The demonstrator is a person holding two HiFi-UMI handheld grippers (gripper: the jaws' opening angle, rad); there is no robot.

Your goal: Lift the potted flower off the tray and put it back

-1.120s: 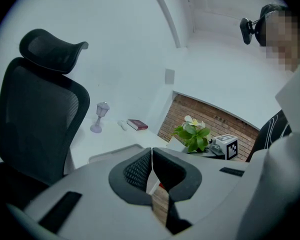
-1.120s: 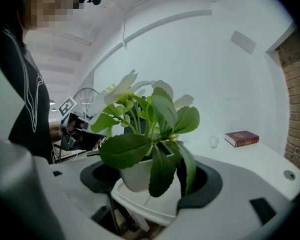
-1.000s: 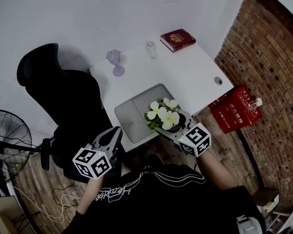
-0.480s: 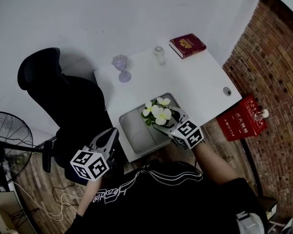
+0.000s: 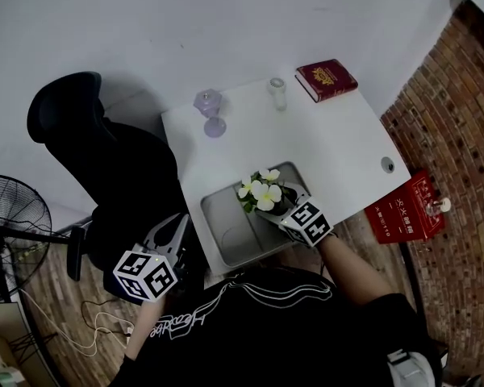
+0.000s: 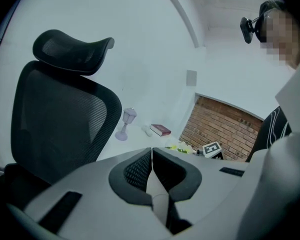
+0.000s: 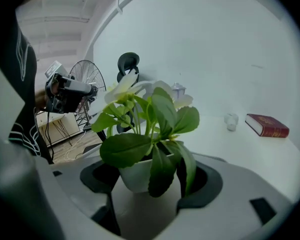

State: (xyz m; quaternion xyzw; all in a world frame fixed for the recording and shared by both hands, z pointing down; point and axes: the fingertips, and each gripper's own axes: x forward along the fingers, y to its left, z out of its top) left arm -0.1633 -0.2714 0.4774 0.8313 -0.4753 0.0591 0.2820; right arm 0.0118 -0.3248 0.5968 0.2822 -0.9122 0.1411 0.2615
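Observation:
The potted flower (image 5: pixel 262 193), white blooms and green leaves in a small white pot (image 7: pixel 134 178), is over the right part of the grey tray (image 5: pixel 226 226) at the table's near edge. My right gripper (image 5: pixel 279 209) is shut on the pot, one pad on each side of it (image 7: pixel 151 180). Whether the pot touches the tray floor I cannot tell. My left gripper (image 5: pixel 176 227) hangs off the table's near left corner, beside the chair. Its jaws are shut with nothing between them (image 6: pixel 152 152).
On the white table (image 5: pixel 331 151) stand a purple goblet (image 5: pixel 211 111), a small glass (image 5: pixel 277 93) and a red book (image 5: pixel 326 79) at the far side. A black office chair (image 5: pixel 105 160) is at the left, a fan (image 5: pixel 8 224) beyond it. A red box (image 5: pixel 407 208) sits by the brick wall.
My right gripper has carried the flower down and inward, from the tray's right rim to over its right half. The left gripper has drifted a little lower beside the chair.

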